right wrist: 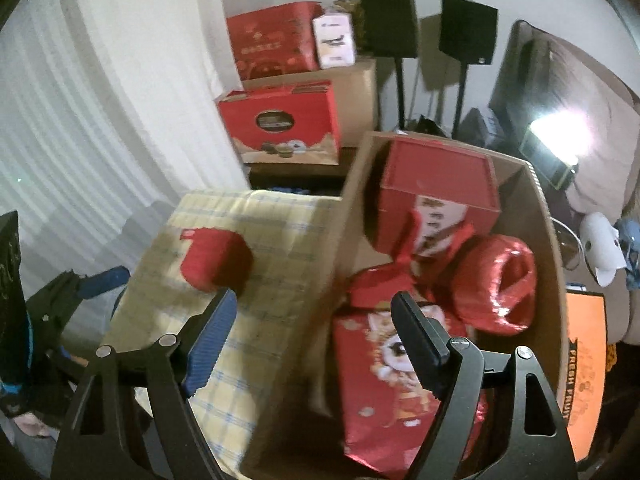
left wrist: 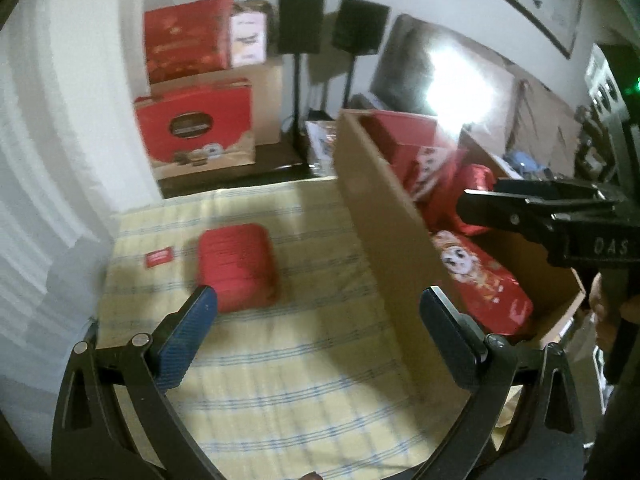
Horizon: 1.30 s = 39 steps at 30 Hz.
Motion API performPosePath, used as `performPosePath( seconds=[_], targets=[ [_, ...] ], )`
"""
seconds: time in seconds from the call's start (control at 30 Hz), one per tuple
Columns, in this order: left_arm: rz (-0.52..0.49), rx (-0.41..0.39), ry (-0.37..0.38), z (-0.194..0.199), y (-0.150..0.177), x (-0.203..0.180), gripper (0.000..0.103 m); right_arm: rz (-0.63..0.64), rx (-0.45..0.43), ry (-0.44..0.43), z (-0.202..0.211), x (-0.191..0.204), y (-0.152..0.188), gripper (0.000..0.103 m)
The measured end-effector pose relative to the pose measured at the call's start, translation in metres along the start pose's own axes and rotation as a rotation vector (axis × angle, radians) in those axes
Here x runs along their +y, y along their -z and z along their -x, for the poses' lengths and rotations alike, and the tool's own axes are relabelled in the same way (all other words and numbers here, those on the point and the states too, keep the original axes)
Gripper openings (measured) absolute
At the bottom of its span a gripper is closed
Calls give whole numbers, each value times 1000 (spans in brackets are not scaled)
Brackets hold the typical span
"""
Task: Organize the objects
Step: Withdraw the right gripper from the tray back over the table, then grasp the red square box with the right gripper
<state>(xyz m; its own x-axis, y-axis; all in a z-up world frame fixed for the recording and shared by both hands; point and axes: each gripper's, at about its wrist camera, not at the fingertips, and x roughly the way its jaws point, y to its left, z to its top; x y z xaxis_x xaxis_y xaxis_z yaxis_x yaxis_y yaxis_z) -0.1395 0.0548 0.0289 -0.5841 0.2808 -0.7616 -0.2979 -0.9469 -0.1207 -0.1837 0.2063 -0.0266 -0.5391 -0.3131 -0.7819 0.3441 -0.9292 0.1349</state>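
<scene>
Lying just ahead of the released left gripper (left wrist: 318,308), a red pouch (left wrist: 238,270) is seen on the checked cloth (left wrist: 280,380). Right gripper (right wrist: 316,312) is held released, empty, over the cardboard box (right wrist: 548,240) wall.

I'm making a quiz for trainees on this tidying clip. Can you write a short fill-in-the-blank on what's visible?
1. The red pouch lies on the ____ cloth, outside the box.
2. The printed red packages sit inside a ____ box.
3. The left gripper has its fingers ____, holding nothing.
4. The right gripper hovers over the box's ____.

Missing: checked; cardboard; open; wall
</scene>
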Motion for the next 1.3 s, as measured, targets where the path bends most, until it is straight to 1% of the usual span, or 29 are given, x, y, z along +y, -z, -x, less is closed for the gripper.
performPosePath(
  seconds=[0.27, 0.47, 0.73, 1.0, 1.2, 1.3],
  targets=[
    [104, -3, -66, 7, 18, 64, 101, 35, 12, -39, -25, 44, 0, 81],
    [114, -24, -123, 13, 31, 93, 101, 63, 2, -20, -39, 71, -3, 81],
    [137, -30, -119, 8, 47, 119, 101, 53, 23, -44, -65, 98, -9, 82],
    [159, -19, -117, -5, 56, 137, 101, 11, 43, -48, -97, 110, -9, 84],
    [169, -5, -104, -17, 61, 141, 101, -27, 78, -48, -125, 112, -9, 85],
    [169, 6, -90, -25, 63, 140, 101, -32, 89, -35, -136, 112, -10, 85]
  ],
)
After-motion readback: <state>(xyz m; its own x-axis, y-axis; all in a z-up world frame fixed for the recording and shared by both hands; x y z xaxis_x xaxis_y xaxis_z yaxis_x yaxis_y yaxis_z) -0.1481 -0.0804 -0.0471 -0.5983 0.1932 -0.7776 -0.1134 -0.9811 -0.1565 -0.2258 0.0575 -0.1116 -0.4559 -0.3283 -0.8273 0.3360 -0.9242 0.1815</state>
